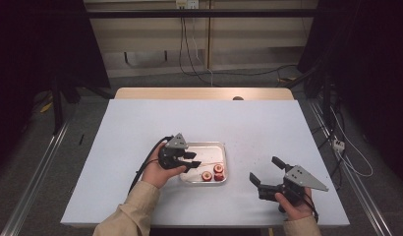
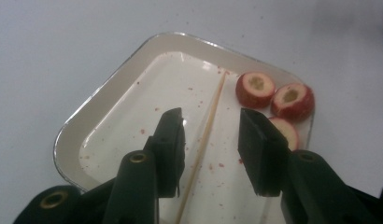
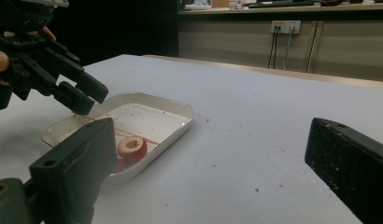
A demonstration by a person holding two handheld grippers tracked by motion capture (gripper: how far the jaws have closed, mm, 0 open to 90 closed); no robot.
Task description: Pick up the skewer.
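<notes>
Left tongs point(image 2: 210, 140) half-closed astride bamboo skewer point(image 2: 206, 135) in tray point(image 2: 110, 93), pads not touching, to lift it; right tongs point(image 1: 264, 170) wide, empty.

On the table point(image 1: 140, 128) in front of you, the tray point(image 1: 216, 145) sits near the front edge, slightly left of centre. Inside it, the skewer point(image 2: 206, 128) lies lengthwise across the floor, with the fruit pieces point(image 1: 213, 173) bunched in its front right corner. Your left gripper point(image 1: 188, 161) hangs over the tray's left part, jaws either side of the skewer. Your right gripper point(image 1: 265, 170) is well apart, to the tray's right.
</notes>
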